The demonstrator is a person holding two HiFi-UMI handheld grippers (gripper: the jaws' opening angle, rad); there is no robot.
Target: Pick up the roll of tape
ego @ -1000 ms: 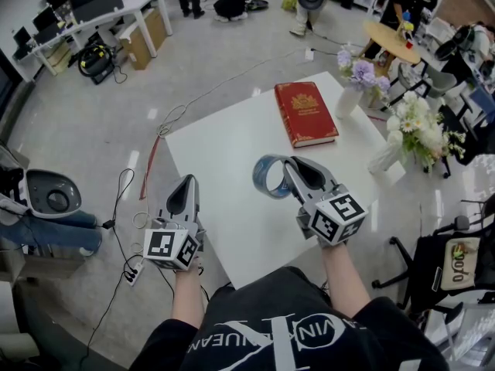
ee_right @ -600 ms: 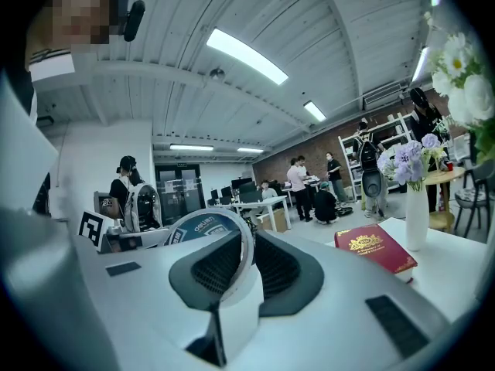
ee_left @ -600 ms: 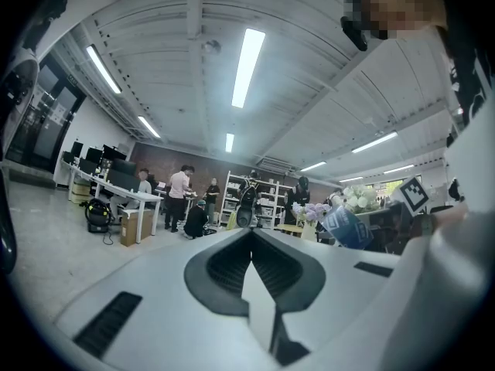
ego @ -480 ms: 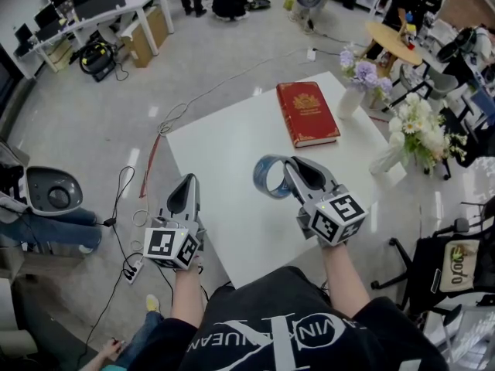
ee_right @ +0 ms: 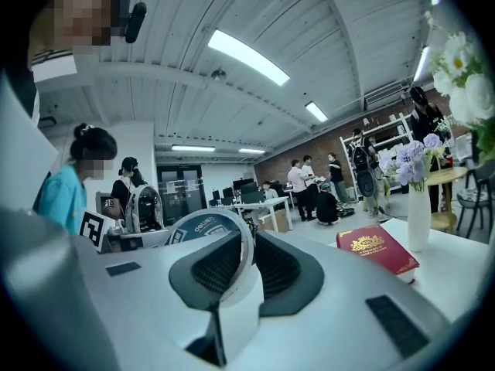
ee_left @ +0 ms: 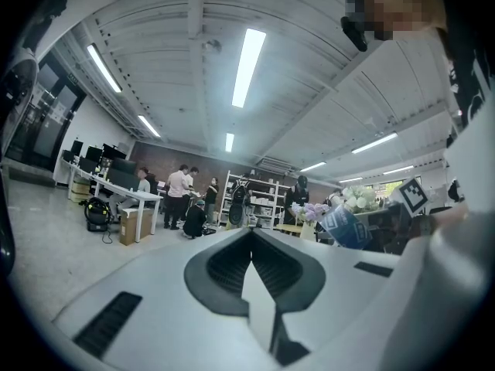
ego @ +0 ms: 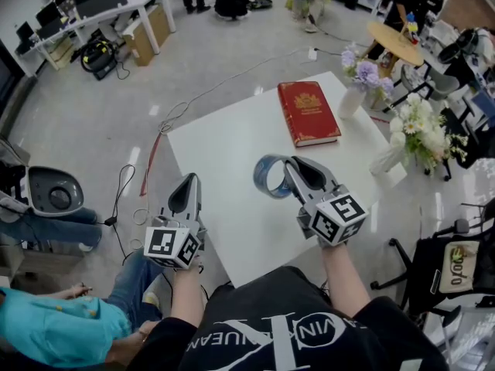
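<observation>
Right gripper (ego: 288,173) pinches the roll of tape (ego: 268,178), apparently clear of the table (ego: 224,149); left gripper (ego: 186,185) pressed together, empty. Next: hold steady.

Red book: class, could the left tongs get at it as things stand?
Probably yes. Only bare table lies between the left tongs and the red book. The roll of tape, held in the right tongs, sits clear of that path. The left tongs are shut and would need opening.
</observation>
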